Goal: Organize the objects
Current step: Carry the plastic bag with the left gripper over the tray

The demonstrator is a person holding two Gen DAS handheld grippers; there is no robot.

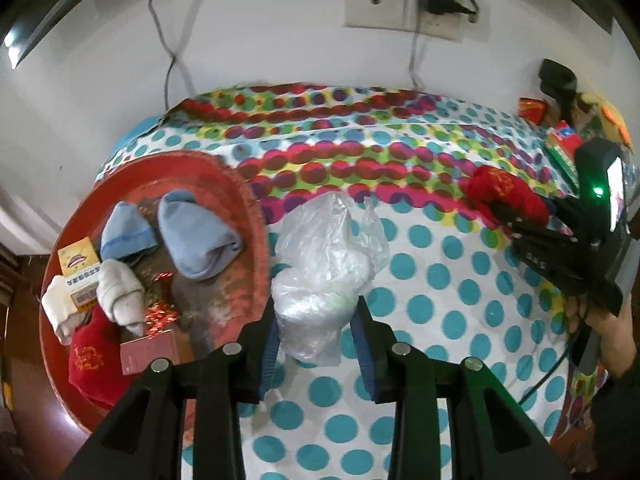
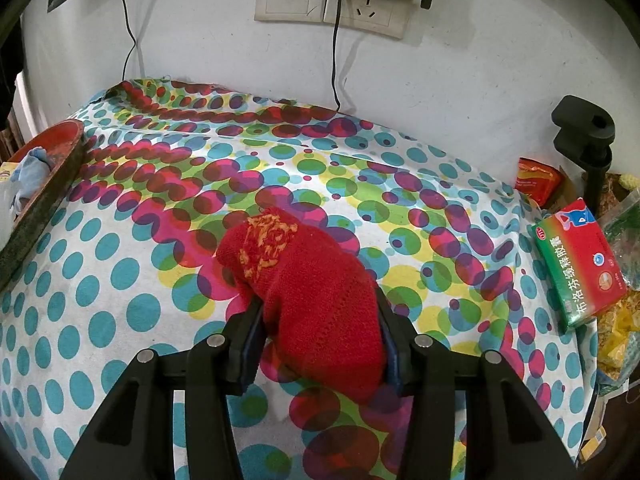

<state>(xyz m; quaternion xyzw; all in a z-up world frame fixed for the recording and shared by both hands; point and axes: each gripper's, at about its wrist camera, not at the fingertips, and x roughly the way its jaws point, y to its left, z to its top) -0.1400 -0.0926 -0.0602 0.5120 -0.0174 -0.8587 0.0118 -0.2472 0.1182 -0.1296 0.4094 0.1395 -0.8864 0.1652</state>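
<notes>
I am pinching a crumpled clear plastic bag (image 1: 324,272) between my left gripper (image 1: 318,340), holding it just beside the round red tray (image 1: 248,216) where sorted socks are gathering. My right gripper (image 2: 320,340) is clamping a red knitted sock (image 2: 308,292) over the dotted cloth (image 2: 120,280), probably waiting its turn.
</notes>
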